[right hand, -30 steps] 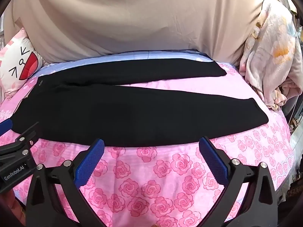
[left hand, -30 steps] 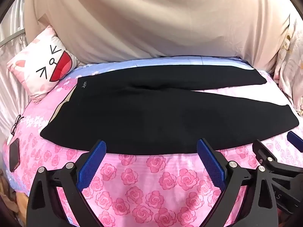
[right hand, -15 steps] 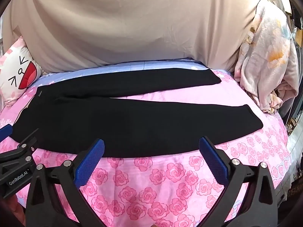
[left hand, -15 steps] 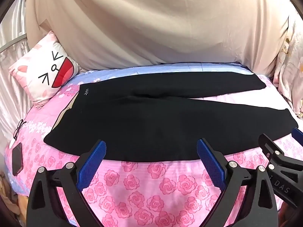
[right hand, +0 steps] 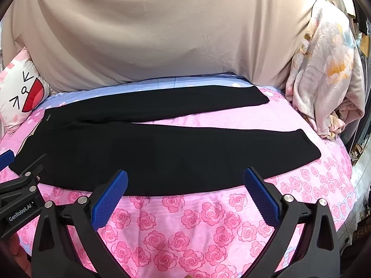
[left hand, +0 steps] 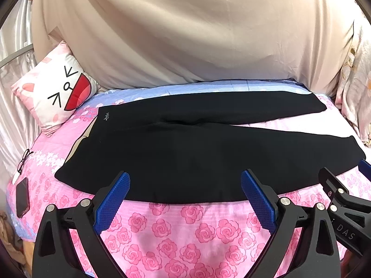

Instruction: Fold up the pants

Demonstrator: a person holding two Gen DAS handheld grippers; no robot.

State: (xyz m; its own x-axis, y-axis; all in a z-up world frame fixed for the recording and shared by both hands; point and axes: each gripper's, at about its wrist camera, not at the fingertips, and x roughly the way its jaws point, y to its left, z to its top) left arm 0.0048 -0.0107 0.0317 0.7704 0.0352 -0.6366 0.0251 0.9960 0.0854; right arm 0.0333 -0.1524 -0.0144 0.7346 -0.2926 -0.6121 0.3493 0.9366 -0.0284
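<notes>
Black pants (left hand: 197, 153) lie flat on the pink rose-print bed (left hand: 176, 229), waistband to the left, two legs spread to the right in a narrow V. They also show in the right wrist view (right hand: 162, 153). My left gripper (left hand: 185, 185) is open and empty, held above the bed just in front of the pants' near edge. My right gripper (right hand: 185, 183) is open and empty, also in front of the near edge, further right. Each gripper's side shows in the other's view.
A cat-face pillow (left hand: 55, 92) leans at the back left. A beige sheet (left hand: 185, 34) hangs behind the bed. A phone (left hand: 22, 197) and glasses (left hand: 24, 159) lie at the bed's left edge. A floral blanket (right hand: 324, 74) is piled at the right.
Both grippers have drawn back and risen a little, so the pants sit lower and smaller in view. The pants have not moved. Both grippers stay open.
</notes>
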